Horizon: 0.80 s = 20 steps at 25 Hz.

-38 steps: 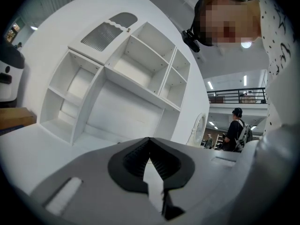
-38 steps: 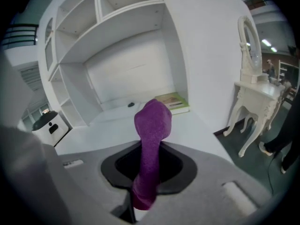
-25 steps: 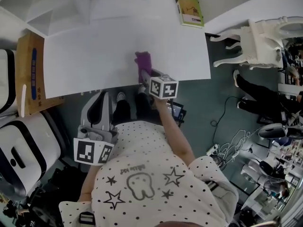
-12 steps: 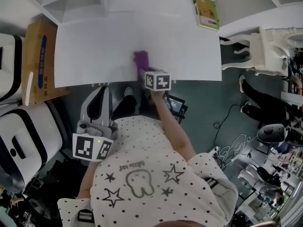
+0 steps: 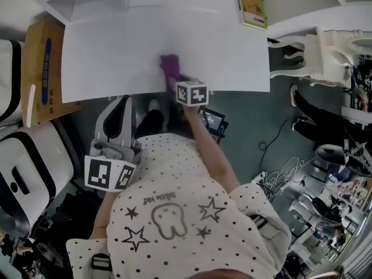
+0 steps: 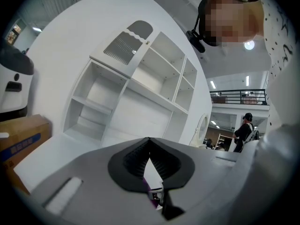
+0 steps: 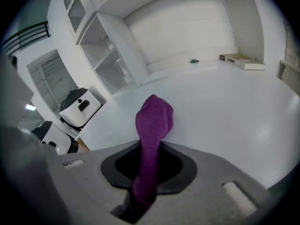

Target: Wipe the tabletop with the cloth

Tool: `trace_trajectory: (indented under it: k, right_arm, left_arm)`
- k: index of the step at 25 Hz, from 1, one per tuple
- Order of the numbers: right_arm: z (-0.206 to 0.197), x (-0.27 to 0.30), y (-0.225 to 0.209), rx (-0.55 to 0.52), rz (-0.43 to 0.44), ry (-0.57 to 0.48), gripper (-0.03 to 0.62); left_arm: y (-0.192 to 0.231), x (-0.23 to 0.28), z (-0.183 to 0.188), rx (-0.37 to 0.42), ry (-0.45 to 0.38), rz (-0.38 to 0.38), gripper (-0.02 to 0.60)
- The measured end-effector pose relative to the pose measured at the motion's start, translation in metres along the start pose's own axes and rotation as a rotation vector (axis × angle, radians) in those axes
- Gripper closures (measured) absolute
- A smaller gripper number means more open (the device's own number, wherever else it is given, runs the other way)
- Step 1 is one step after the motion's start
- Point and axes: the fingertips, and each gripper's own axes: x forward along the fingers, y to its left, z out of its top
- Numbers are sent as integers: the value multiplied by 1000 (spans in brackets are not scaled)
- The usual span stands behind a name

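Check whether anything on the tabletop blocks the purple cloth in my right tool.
Nothing visible does. The right tool grips the cloth near the tabletop's front edge; only a book and a small dark object sit along the far edge.

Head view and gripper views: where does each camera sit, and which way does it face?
Head view: on the head, steeply down at the table; shows shirt, left tool, right tool.
Left gripper view: on the left tool, facing the shelves; jaws shut, empty.
Right gripper view: on the right tool, across the table; jaws shut on the cloth.
Shared: cloth and book, head and right gripper views.
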Motion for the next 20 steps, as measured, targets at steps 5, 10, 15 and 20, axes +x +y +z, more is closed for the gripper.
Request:
trace_trajectory:
  k: [5,10,15,20]
  right_arm:
    - [-1,-1,0,-23,8,-2,530]
    - [-3,-3,-2,-38,17,-3,531]
    - [-2,-9,-13,-38,27,-6,531]
    - [-5,-19,-32,-43,36,3,531]
  left_arm:
    - [-5,0,0,5,-3,-1,586]
    - [-14,2,-4,14,2,-5,586]
    - [-29,10,-9,23,4,-6,586]
    - [-49,19,-14,26,8,2,586]
